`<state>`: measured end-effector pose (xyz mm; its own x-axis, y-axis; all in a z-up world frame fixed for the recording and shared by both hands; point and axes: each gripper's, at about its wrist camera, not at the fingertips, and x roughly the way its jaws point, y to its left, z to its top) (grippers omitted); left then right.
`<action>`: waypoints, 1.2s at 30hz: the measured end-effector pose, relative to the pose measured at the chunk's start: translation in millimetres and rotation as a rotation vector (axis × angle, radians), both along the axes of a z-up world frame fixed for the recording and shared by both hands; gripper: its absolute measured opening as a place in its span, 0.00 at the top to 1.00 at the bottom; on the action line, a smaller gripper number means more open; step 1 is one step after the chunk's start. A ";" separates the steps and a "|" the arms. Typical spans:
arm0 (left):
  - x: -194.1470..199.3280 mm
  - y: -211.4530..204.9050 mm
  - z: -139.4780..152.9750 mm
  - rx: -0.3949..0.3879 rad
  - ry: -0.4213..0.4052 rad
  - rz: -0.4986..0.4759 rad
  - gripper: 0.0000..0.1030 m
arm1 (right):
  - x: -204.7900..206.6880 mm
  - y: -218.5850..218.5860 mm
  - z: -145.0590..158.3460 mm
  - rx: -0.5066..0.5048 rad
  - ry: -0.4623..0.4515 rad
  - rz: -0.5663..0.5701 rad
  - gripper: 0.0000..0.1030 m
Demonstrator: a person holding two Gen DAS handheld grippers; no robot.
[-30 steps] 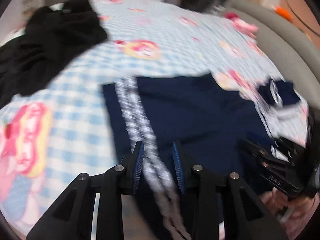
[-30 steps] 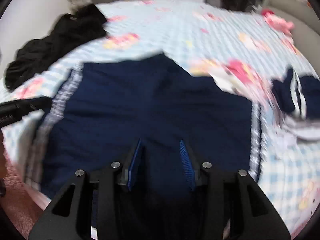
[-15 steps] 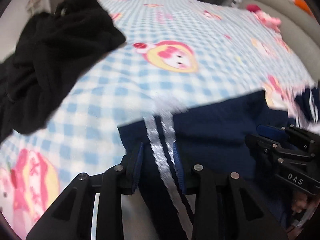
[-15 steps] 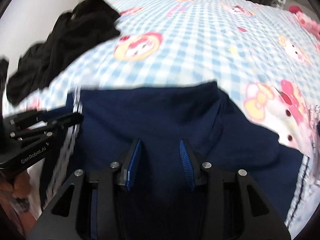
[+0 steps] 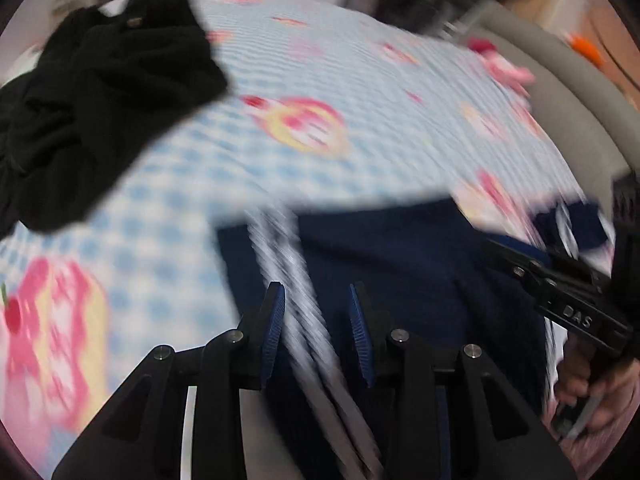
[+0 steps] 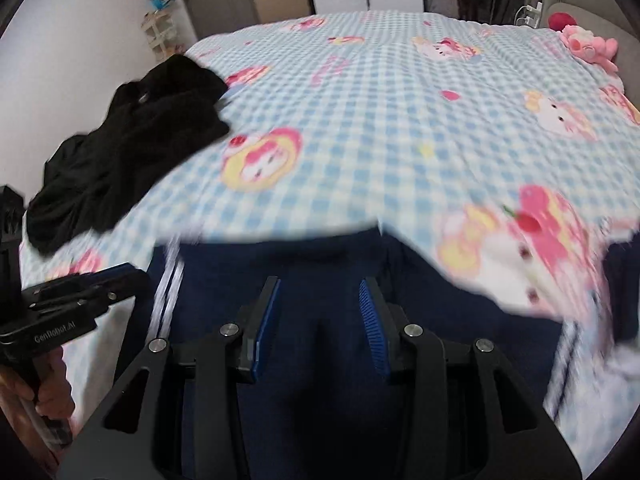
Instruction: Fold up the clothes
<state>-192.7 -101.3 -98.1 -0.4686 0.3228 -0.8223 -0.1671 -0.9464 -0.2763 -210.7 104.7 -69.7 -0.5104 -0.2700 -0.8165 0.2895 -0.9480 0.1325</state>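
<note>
Two pairs of tongs, the left tongs [image 5: 316,328] and the right tongs [image 6: 318,320], appear nearest to us, each with its blue pads parted to a moderate gap; whether either pair pinches cloth we cannot tell, since motion blur hides the contact. Between and beyond them lies the navy garment [image 6: 320,272], spread on the bed [image 6: 380,120] at its near edge, with a white side stripe [image 5: 288,264] running through the left gap. We judge the cloth light, soft and limp, prone to sag and slide, so it is best taken at a seam, hem or striped edge, both corners pinched together. To the right we see a second navy striped piece [image 5: 568,228], small and blurred. Farther off, a crumpled black garment [image 6: 128,148] rests at the bed's left side, well apart from the navy one. At the far right corner sits a pink plush toy [image 6: 588,44]. No containers are visible.
</note>
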 end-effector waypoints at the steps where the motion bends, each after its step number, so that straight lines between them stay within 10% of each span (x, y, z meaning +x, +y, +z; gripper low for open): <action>1: 10.4 11.0 -1.0 -0.005 -0.016 -0.036 0.66 | 13.5 2.1 -0.3 0.011 -0.008 0.008 0.60; 8: 43.0 36.0 -25.7 -0.182 -0.073 0.008 0.67 | 88.9 30.0 -34.1 0.103 -0.094 -0.012 0.62; 13: 66.3 43.4 4.0 0.012 0.006 0.003 0.66 | 118.3 70.2 -14.6 0.059 -0.045 -0.079 0.60; 20: 77.7 82.1 -32.2 -0.103 -0.095 -0.023 0.66 | 145.1 108.1 -31.1 0.107 -0.099 -0.183 0.61; 24: 89.0 89.9 -16.0 -0.016 -0.018 -0.048 0.66 | 163.9 140.8 -21.5 -0.039 -0.065 -0.242 0.60; 31: 96.6 121.1 -29.6 -0.124 -0.050 -0.075 0.65 | 162.8 143.6 -38.4 0.090 -0.096 -0.244 0.62; 36: 112.9 113.7 -21.0 -0.028 0.005 -0.080 0.67 | 170.5 166.4 -26.9 -0.089 -0.102 -0.238 0.60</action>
